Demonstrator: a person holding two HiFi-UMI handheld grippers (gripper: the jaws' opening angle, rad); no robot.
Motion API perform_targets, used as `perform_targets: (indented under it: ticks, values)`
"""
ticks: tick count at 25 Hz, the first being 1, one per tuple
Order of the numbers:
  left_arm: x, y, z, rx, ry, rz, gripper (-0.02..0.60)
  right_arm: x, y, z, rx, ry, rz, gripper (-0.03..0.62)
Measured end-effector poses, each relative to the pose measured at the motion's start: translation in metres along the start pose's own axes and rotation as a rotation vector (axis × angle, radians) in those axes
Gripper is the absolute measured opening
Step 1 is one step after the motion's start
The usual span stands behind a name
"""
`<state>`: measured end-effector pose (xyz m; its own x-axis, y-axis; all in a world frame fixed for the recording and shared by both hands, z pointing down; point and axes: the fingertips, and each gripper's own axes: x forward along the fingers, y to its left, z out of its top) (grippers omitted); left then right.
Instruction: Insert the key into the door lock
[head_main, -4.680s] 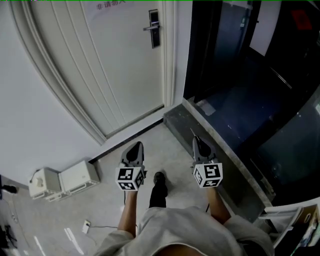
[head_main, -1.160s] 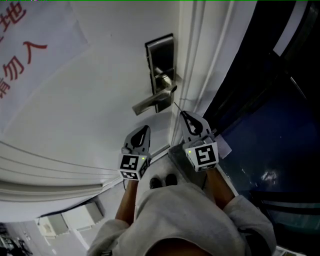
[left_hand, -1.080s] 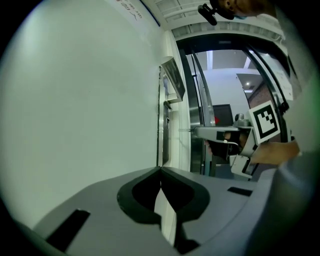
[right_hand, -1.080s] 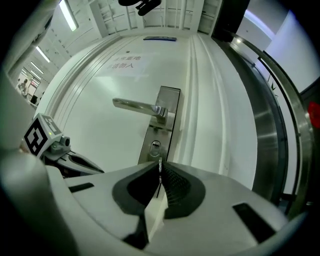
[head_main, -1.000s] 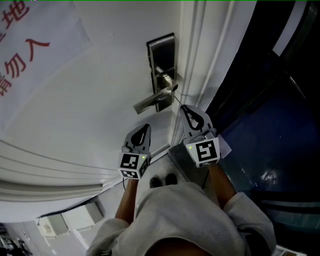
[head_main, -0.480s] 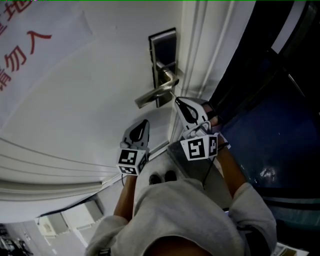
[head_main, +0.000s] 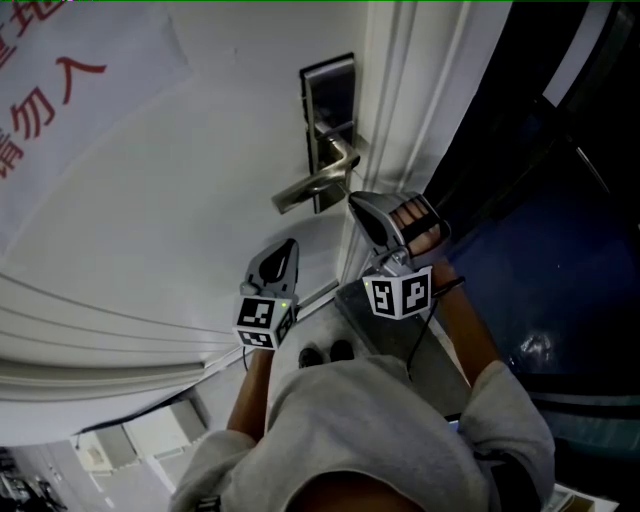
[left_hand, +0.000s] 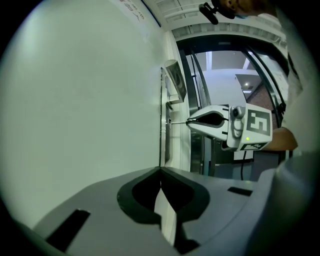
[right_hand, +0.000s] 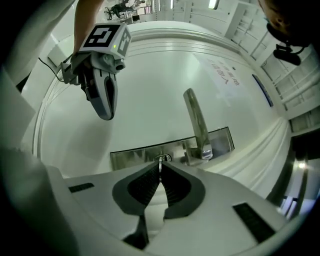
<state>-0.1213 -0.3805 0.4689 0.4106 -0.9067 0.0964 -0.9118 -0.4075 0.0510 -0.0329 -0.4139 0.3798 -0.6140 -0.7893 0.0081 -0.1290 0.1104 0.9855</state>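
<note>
The steel lock plate (head_main: 330, 95) with its lever handle (head_main: 308, 190) sits on the white door (head_main: 180, 200). My right gripper (head_main: 353, 204) is rolled on its side just below the handle, shut on a thin metal key (right_hand: 160, 163). In the right gripper view the key's tip meets the keyhole (right_hand: 163, 158) in the plate (right_hand: 132, 156), left of the handle (right_hand: 196, 120). The left gripper view shows the key (left_hand: 176, 121) bridging the right gripper (left_hand: 189, 121) and the door. My left gripper (head_main: 292, 245) hangs lower left, shut and holding nothing.
The white door frame (head_main: 395, 90) runs along the lock's right side, with dark glass (head_main: 540, 200) beyond it. A paper notice with red characters (head_main: 60, 90) hangs on the door at the left. The person's shoes (head_main: 325, 353) stand on the floor below.
My right gripper has rolled about its own axis with the key, so its marker cube now faces differently, and it has edged closer to the lock. The left gripper has stayed put.
</note>
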Motion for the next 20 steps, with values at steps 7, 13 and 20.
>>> perform_targets:
  ticks: [7,13,20]
  values:
    - [0.001,0.001,0.006,0.009,-0.016,-0.002,0.018,0.002,-0.005,0.001,-0.025,0.005,-0.016,0.029]
    - [0.001,0.003,0.007,0.009,-0.022,-0.001,0.018,0.006,-0.007,0.002,-0.038,0.009,-0.019,0.029]
    - [-0.001,0.007,0.011,0.011,-0.026,0.003,0.018,0.012,-0.006,-0.001,-0.052,0.017,-0.012,0.029]
